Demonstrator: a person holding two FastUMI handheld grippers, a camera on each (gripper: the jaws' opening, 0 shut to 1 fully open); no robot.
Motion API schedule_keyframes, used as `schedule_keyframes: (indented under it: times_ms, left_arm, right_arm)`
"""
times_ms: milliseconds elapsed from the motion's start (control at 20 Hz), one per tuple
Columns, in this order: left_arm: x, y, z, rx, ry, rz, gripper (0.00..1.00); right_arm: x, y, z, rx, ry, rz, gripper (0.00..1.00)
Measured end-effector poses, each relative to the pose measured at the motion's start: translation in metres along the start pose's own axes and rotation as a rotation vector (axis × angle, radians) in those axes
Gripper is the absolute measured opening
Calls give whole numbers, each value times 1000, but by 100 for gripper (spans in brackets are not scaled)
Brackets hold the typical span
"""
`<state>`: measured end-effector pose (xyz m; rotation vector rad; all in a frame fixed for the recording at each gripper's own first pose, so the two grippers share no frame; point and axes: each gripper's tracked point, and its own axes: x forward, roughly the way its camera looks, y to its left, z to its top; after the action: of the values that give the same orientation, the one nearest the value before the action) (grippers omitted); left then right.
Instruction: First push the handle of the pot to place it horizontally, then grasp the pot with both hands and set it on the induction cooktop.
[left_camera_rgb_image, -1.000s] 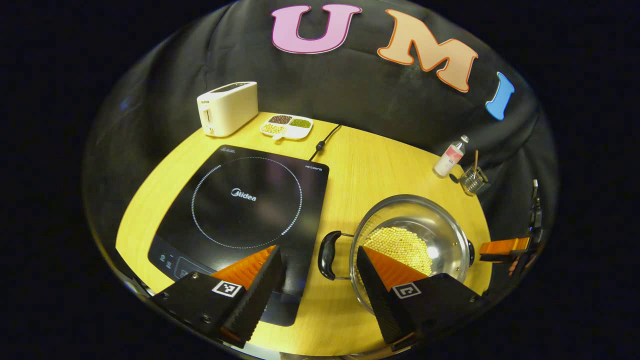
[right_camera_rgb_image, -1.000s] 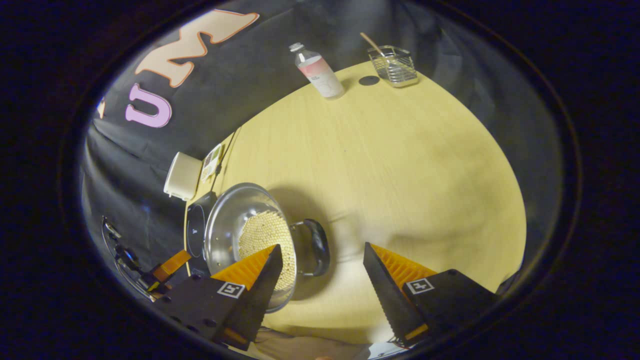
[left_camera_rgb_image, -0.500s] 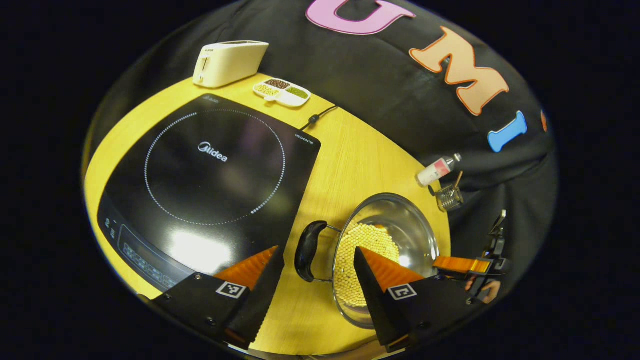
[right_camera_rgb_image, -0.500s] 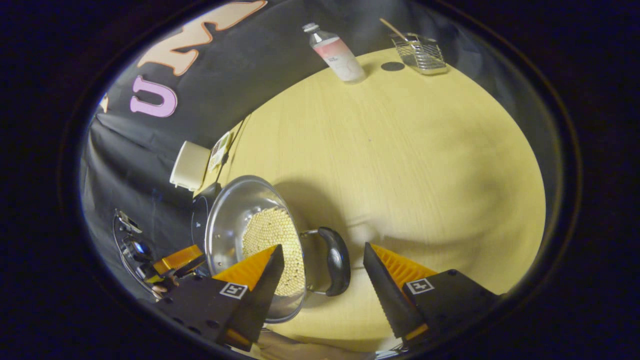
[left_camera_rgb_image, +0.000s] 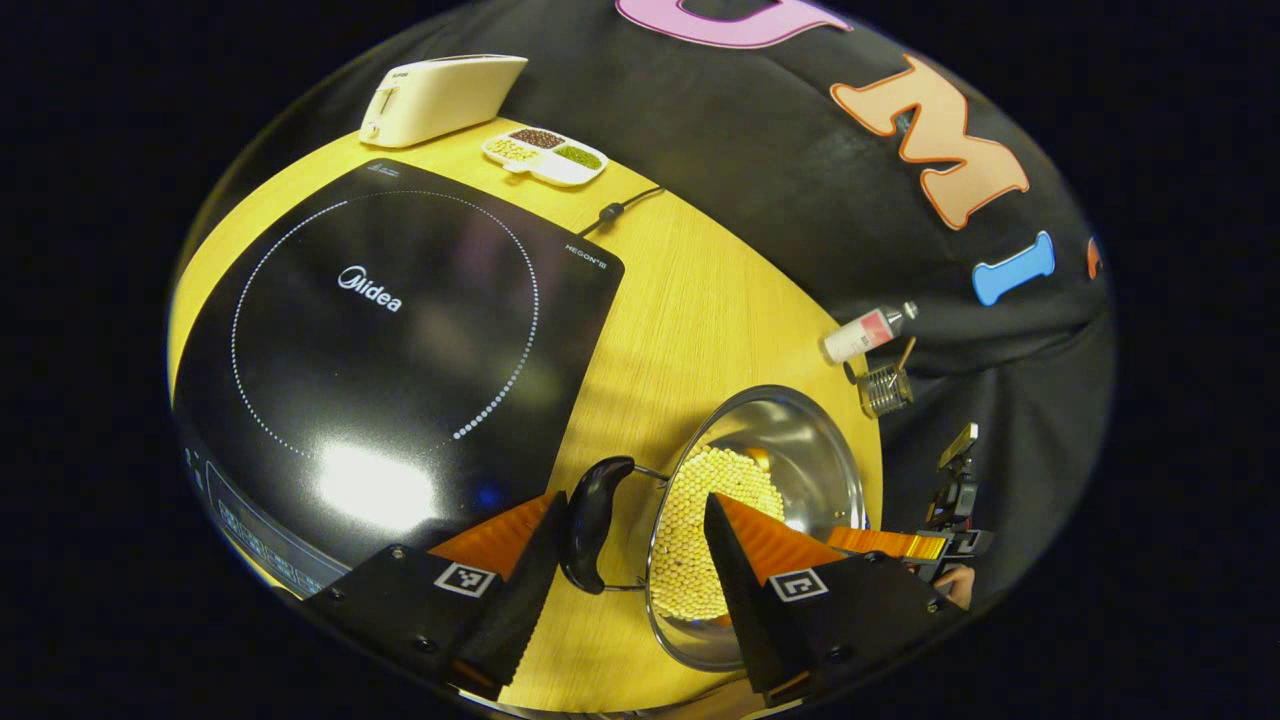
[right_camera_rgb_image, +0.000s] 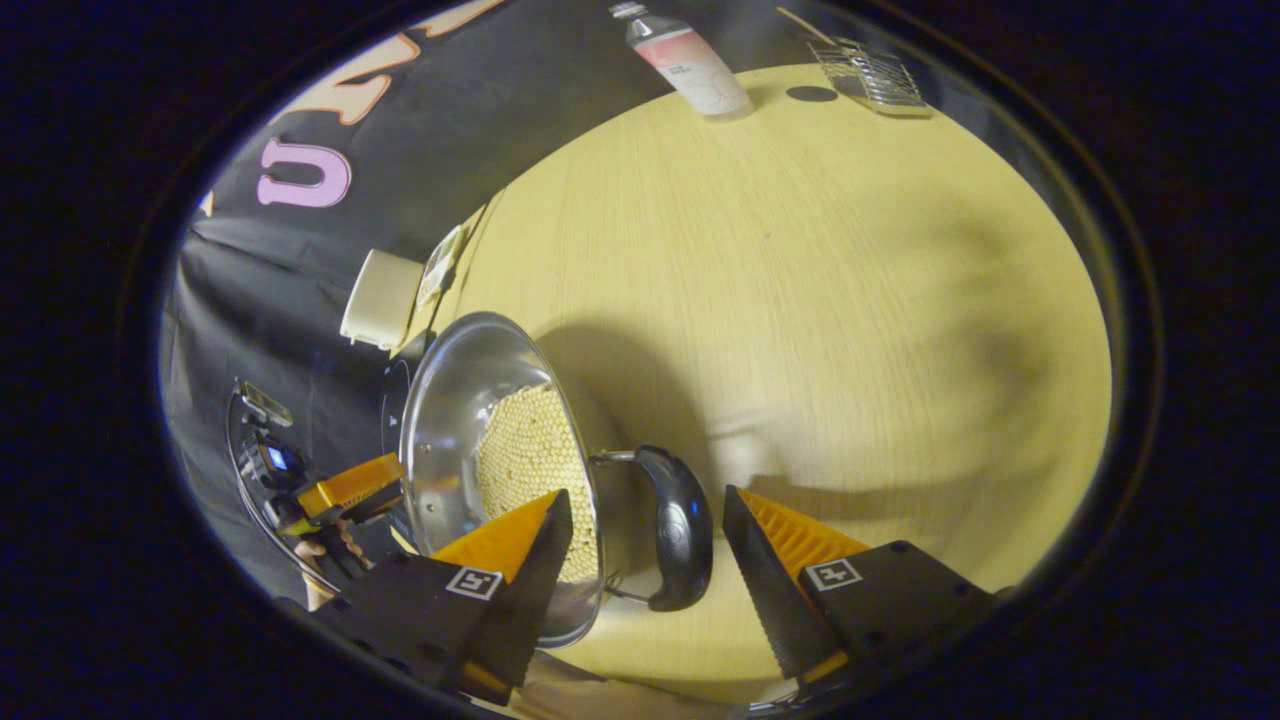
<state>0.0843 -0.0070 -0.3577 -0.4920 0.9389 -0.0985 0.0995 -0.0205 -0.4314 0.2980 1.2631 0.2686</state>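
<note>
A steel pot (left_camera_rgb_image: 800, 450) holding yellow beans (left_camera_rgb_image: 700, 530) stands on the wooden table, right of the black induction cooktop (left_camera_rgb_image: 380, 340). My left gripper (left_camera_rgb_image: 632, 510) is open, and the pot's black left handle (left_camera_rgb_image: 590, 520) lies between its fingers, close to the left one. In the right gripper view the pot (right_camera_rgb_image: 450, 400) sits at lower left. Its other black handle (right_camera_rgb_image: 680, 530) lies between the fingers of my open right gripper (right_camera_rgb_image: 645, 500). Across the pot, each view shows the other gripper (left_camera_rgb_image: 890, 543) (right_camera_rgb_image: 345, 485), held in a hand.
A cream toaster (left_camera_rgb_image: 440, 85), a divided dish of beans (left_camera_rgb_image: 545, 157) and the cooktop's cord (left_camera_rgb_image: 615, 210) lie behind the cooktop. A bottle (right_camera_rgb_image: 690, 60) and a wire basket (right_camera_rgb_image: 870, 75) stand at the table's far edge. Bare table (right_camera_rgb_image: 800, 300) stretches right of the pot.
Both grippers have moved in and down toward the pot. Each handle, earlier ahead of the fingertips, now sits between the open fingers. The pot itself has not visibly shifted.
</note>
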Motion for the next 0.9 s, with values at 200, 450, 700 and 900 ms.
schedule_keyframes:
  times_ms: [200, 450, 700, 900]
  left_arm:
    - [10, -3, 3, 46, 10, 8, 84]
    - [20, 3, 1, 65, 33, 36, 74]
    - [25, 6, 0, 116, 34, 66, 63]
    - [23, 5, -5, 117, 28, 92, 61]
  right_arm:
    - [7, -4, 1, 14, 28, 2, 86]
    - [9, -5, 3, 40, 41, 24, 54]
    - [15, -5, -3, 65, 65, 33, 54]
    - [9, -10, 3, 39, 17, 2, 49]
